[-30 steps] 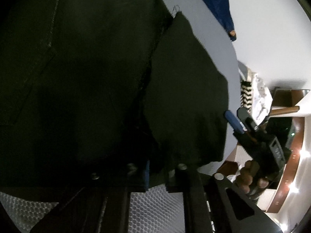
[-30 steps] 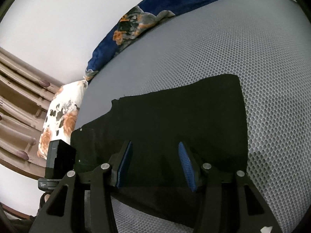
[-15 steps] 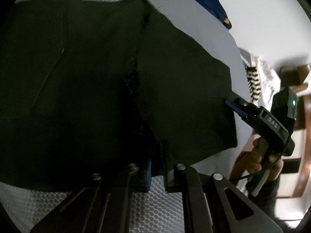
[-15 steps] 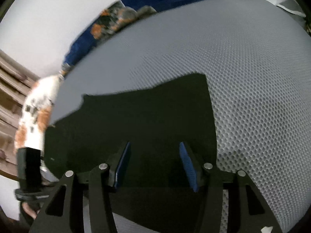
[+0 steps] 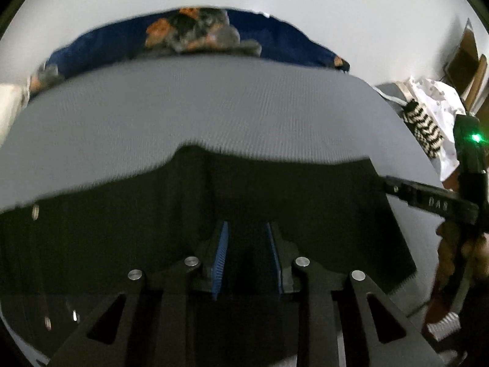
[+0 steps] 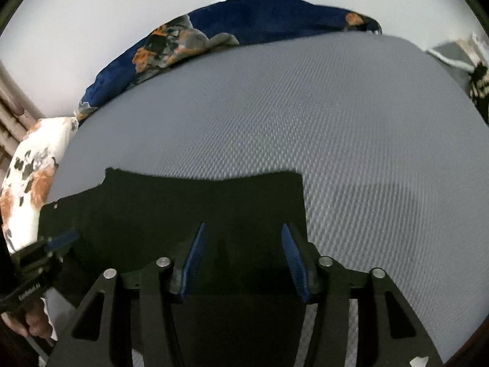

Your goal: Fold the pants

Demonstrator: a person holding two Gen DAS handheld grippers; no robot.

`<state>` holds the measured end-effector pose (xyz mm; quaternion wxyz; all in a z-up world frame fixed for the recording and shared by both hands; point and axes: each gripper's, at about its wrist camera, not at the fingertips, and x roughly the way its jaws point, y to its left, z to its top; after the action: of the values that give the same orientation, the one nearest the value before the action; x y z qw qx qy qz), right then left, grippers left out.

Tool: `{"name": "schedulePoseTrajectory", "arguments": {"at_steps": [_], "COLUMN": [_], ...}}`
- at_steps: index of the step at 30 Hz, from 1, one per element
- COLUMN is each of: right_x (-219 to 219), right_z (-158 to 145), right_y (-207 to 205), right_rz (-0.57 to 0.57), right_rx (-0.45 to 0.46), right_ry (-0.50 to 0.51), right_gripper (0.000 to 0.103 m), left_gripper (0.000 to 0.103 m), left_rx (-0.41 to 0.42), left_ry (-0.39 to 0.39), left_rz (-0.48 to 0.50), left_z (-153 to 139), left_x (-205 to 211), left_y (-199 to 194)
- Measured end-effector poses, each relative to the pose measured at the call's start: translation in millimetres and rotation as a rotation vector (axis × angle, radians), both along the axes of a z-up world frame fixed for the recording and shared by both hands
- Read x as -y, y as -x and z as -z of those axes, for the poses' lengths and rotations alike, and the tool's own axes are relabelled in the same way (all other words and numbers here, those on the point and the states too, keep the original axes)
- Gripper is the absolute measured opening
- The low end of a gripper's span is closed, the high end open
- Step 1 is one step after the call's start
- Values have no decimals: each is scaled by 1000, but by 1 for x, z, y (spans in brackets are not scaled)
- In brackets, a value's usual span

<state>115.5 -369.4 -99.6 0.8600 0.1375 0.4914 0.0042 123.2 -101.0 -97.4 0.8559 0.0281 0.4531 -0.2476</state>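
Nearest the left wrist camera, the left claw (image 5: 247, 257) pointed down over the black pants (image 5: 305, 208), its blue pads a narrow gap apart and opening, with nothing pinched between them; the dark cloth showed only beneath them. The pants lay flat on a grey, honeycomb-textured bed (image 5: 214, 107), folded into a broad dark slab whose far edge ran across the middle of the view. At the right edge of that view, the right claw (image 5: 388, 183) reached in from the side to the pants' right corner, gripped by a person's hand (image 5: 452, 257).

From the right wrist camera, the right claw (image 6: 243, 263) hung over the right end of the pants (image 6: 183, 208), its blue pads a medium gap apart and closing slightly, with no cloth caught between them. The pants' right edge ended just beside the right pad, with bare grey bed (image 6: 336, 122) beyond. At the lower left, the left claw (image 6: 61, 240) showed near the pants' left end.

Farther back, a dark blue blanket (image 6: 275, 21) with orange flowers lay bunched along the bed's far edge against a white wall (image 6: 91, 15). A white pillow (image 6: 33, 168) with orange and black blotches sat at the left.
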Motion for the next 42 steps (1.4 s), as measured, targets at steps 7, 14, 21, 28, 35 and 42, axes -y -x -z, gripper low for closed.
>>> {"name": "schedulePoseTrajectory", "arguments": {"at_steps": [7, 14, 21, 28, 35, 42], "right_x": [-7, -4, -7, -27, -35, -40], "right_z": [7, 16, 10, -8, 3, 17], "right_y": [-20, -24, -20, 7, 37, 60], "right_rz": [-21, -25, -22, -98, -158, -161], "right_rx": [-10, -15, -25, -13, -123, -182], "right_ry": [137, 174, 186, 227, 163, 124], "right_gripper": [45, 45, 45, 45, 45, 47], "left_gripper": [27, 27, 27, 33, 37, 38], "left_rx": [2, 8, 8, 7, -24, -76], "left_ry": [-43, -114, -139, -162, -186, -134], "left_rz": [20, 24, 49, 88, 96, 45], "left_z": [22, 42, 39, 36, 45, 34], "left_x": [42, 52, 48, 33, 10, -21], "left_y": [-40, -55, -47, -4, 40, 49]}}
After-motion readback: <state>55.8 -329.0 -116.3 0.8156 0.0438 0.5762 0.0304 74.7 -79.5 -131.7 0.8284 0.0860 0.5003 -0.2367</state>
